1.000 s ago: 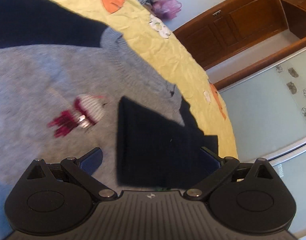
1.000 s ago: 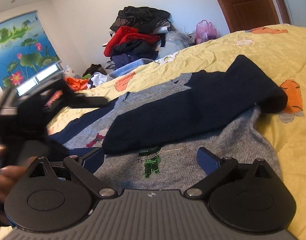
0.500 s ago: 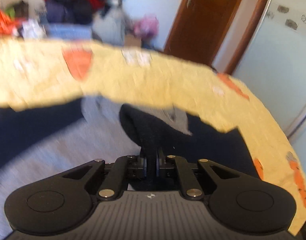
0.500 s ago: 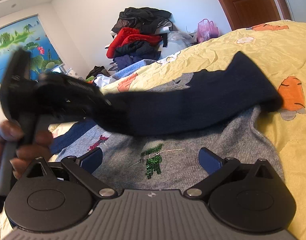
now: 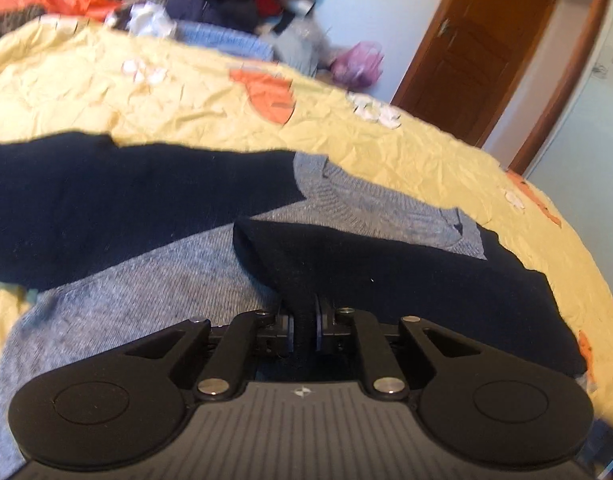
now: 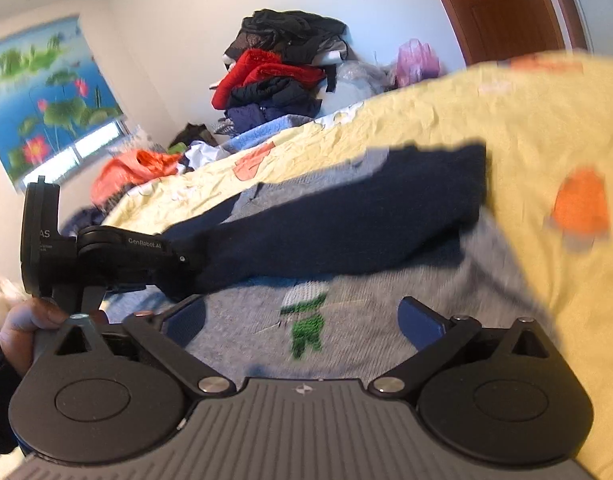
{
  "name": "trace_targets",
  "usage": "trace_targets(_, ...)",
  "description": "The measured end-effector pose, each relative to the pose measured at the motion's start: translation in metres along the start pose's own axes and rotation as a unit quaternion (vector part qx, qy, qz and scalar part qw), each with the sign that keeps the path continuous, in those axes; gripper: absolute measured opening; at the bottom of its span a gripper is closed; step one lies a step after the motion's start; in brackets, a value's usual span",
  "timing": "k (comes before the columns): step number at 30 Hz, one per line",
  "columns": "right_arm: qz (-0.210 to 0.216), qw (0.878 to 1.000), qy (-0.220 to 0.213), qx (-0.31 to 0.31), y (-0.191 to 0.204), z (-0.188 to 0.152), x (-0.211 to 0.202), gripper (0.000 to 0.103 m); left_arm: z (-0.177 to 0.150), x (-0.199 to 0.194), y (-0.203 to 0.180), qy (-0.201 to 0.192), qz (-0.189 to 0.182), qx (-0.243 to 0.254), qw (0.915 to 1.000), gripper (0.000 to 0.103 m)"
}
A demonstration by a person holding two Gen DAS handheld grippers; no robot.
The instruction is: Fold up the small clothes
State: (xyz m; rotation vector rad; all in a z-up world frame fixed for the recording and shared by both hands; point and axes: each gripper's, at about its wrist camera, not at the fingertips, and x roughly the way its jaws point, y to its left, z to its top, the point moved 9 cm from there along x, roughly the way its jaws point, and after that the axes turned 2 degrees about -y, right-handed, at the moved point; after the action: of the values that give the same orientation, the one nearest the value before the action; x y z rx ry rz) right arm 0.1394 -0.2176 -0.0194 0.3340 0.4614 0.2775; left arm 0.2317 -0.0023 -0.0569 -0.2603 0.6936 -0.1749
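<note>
Grey sweater (image 5: 154,280) on yellow bedspread (image 5: 386,148), left gripper (image 5: 305,328) fingers clenched on navy sleeve (image 5: 386,272), right gripper (image 6: 302,320) fingers spread, closing slightly

Bright daylight fills both pictures. The bright window strip (image 6: 72,152) lets it in. Everything looks smeared and fuzzy, and the edges bend round like a bowl.

The left gripper (image 5: 305,328) has clamped the navy sleeve (image 5: 386,272) and lifted it across the grey sweater (image 5: 146,292).
</note>
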Motion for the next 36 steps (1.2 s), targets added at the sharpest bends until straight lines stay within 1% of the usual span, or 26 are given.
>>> trace_targets(1, 0.002, 1.0, -0.029, -0.002, 0.002, 0.019, -0.003, 0.095, -0.003, -0.002, -0.002, -0.013, 0.001, 0.01, 0.9999, 0.01)
trace_targets(2, 0.002, 0.999, -0.054, 0.001, 0.003, 0.039, -0.002, 0.098, -0.003, -0.001, -0.005, -0.016, 0.002, 0.01, 0.9998, 0.01)
trace_targets(3, -0.004, 0.998, -0.064, 0.004, 0.0, 0.056, 0.004, 0.102, -0.003, 0.0, -0.003, -0.016, 0.001, 0.004, 0.9999, 0.01)
trace_targets(4, -0.013, 0.998, -0.059, 0.002, -0.004, 0.068, 0.016, 0.103, -0.002, 0.002, -0.001, -0.016, -0.003, -0.001, 0.9999, 0.01)
trace_targets(5, -0.029, 0.999, -0.039, -0.009, -0.01, 0.073, 0.034, 0.102, -0.002, 0.002, 0.001, -0.015, -0.008, -0.006, 0.9998, 0.01)
trace_targets(7, -0.09, 0.995, 0.029, -0.027, -0.031, 0.067, 0.074, 0.101, 0.001, 0.007, 0.002, -0.013, -0.013, -0.013, 0.9997, 0.01)
trace_targets(8, -0.117, 0.991, 0.058, -0.029, -0.043, 0.059, 0.089, 0.096, 0.001, 0.006, 0.002, -0.013, -0.015, -0.016, 0.9997, 0.01)
trace_targets(9, -0.135, 0.988, 0.077, -0.023, -0.054, 0.05, 0.098, 0.095, 0.001, 0.005, 0.003, -0.013, -0.017, -0.02, 0.9996, 0.01)
trace_targets(10, -0.144, 0.985, 0.091, -0.02, -0.063, 0.039, 0.105, 0.097, 0.001, 0.005, 0.003, -0.013, -0.02, -0.023, 0.9994, 0.01)
trace_targets(11, -0.141, 0.986, 0.068, -0.062, -0.059, 0.033, 0.103, 0.102, 0.001, 0.005, 0.005, -0.013, -0.024, -0.029, 0.9992, 0.01)
trace_targets(13, -0.153, 0.978, 0.085, -0.111, -0.051, 0.02, 0.106, 0.103, 0.001, 0.006, 0.008, -0.014, -0.034, -0.043, 0.9984, 0.011)
trace_targets(17, -0.161, 0.976, 0.089, -0.118, -0.051, 0.02, 0.107, 0.103, 0.001, -0.001, 0.015, -0.011, -0.045, -0.066, 0.9968, 0.012)
trace_targets(19, -0.158, 0.977, 0.088, -0.115, -0.052, 0.02, 0.107, 0.103, 0.001, -0.021, 0.023, -0.024, -0.028, -0.063, 0.9973, 0.023)
trace_targets(20, -0.157, 0.977, 0.087, -0.115, -0.052, 0.02, 0.107, 0.103, 0.003, -0.035, 0.031, -0.041, -0.017, -0.059, 0.9973, 0.036)
trace_targets(21, -0.157, 0.977, 0.087, -0.115, -0.052, 0.02, 0.107, 0.103, 0.007, -0.051, 0.043, -0.065, -0.006, -0.058, 0.9962, 0.053)
trace_targets(22, -0.157, 0.977, 0.087, -0.115, -0.053, 0.022, 0.108, 0.103, 0.012, -0.068, 0.06, -0.09, 0.005, -0.067, 0.9937, 0.063)
trace_targets(23, -0.157, 0.977, 0.087, -0.115, -0.053, 0.022, 0.108, 0.103, 0.019, -0.085, 0.082, -0.114, 0.019, -0.087, 0.9895, 0.079)
trace_targets(24, -0.157, 0.977, 0.087, -0.115, -0.053, 0.022, 0.108, 0.103, 0.028, -0.102, 0.107, -0.137, 0.035, -0.112, 0.9836, 0.083)
trace_targets(25, -0.157, 0.977, 0.087, -0.115, -0.053, 0.022, 0.108, 0.103, 0.037, -0.117, 0.136, -0.158, 0.053, -0.146, 0.9752, 0.083)
trace_targets(27, -0.157, 0.977, 0.086, -0.115, -0.052, 0.022, 0.106, 0.103, 0.05, -0.14, 0.205, -0.17, 0.086, -0.238, 0.9523, 0.083)
trace_targets(28, -0.156, 0.977, 0.086, -0.115, -0.052, 0.022, 0.106, 0.103, 0.054, -0.147, 0.24, -0.171, 0.092, -0.292, 0.9366, 0.083)
trace_targets(30, -0.156, 0.977, 0.086, -0.115, -0.052, 0.022, 0.107, 0.103, 0.053, -0.16, 0.307, -0.182, 0.105, -0.39, 0.8964, 0.083)
trace_targets(32, -0.156, 0.977, 0.086, -0.115, -0.052, 0.022, 0.107, 0.103, 0.046, -0.168, 0.363, -0.183, 0.139, -0.457, 0.859, 0.083)
trace_targets(33, -0.156, 0.977, 0.086, -0.115, -0.052, 0.022, 0.107, 0.103, 0.042, -0.171, 0.384, -0.185, 0.15, -0.482, 0.8432, 0.083)
trace_targets(34, -0.156, 0.977, 0.086, -0.115, -0.052, 0.022, 0.107, 0.103, 0.037, -0.17, 0.4, -0.181, 0.151, -0.501, 0.8329, 0.083)
trace_targets(36, -0.156, 0.977, 0.086, -0.115, -0.052, 0.022, 0.106, 0.103, 0.036, -0.169, 0.419, -0.193, 0.125, -0.527, 0.8181, 0.083)
